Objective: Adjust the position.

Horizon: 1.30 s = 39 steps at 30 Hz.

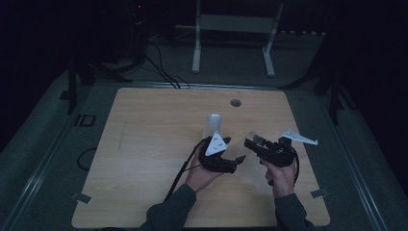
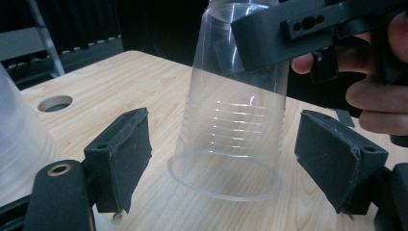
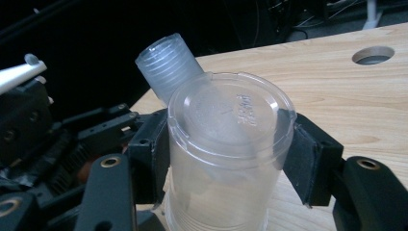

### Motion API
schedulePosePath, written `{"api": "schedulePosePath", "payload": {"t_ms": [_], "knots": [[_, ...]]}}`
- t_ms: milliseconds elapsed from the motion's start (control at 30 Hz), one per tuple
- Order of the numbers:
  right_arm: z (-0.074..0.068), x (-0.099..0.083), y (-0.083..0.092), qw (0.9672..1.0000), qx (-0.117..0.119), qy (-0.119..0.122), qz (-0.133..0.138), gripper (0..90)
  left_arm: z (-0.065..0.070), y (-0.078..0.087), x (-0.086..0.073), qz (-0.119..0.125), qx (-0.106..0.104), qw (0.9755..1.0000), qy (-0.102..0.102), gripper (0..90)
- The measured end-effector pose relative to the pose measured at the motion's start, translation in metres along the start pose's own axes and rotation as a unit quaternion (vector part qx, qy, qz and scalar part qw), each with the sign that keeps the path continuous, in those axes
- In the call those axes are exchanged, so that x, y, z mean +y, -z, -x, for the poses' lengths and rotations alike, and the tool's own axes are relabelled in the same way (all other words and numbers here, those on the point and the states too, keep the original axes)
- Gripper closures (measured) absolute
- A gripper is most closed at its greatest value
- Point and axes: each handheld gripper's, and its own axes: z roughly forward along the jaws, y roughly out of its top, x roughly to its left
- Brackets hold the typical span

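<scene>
Your right tool pinches a clear cup held upside down, its pads pressed on the cup's sides — in the high view it sits right of centre on the near half of the desk. Your left tool stands spread, its pads on either side of that cup's rim without touching it. A second cup stands upside down on the desk just beyond the left tool — near the first, a little to its left.
</scene>
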Motion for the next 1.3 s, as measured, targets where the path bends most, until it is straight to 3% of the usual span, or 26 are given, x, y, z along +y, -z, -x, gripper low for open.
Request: {"api": "schedulePosePath", "payload": {"t_ms": [500, 800, 1300], "knots": [[0.001, 0.0, 0.0, 0.9995, 0.019, -0.025, 0.006, 40.0, 0.003, -0.01, -0.002, 0.005, 0.0, 1.0, -0.002, 20.2], [0.004, -0.001, 0.0, 0.9983, 0.032, -0.046, 0.015, 40.1, 0.003, -0.012, -0.004, 0.023, -0.002, 0.9997, 0.004, 20.7], [0.009, -0.003, 0.0, 0.9962, 0.05, -0.069, 0.018, 40.3, 0.001, -0.018, -0.007, 0.022, -0.011, 0.9997, 0.009, 22.4]]}}
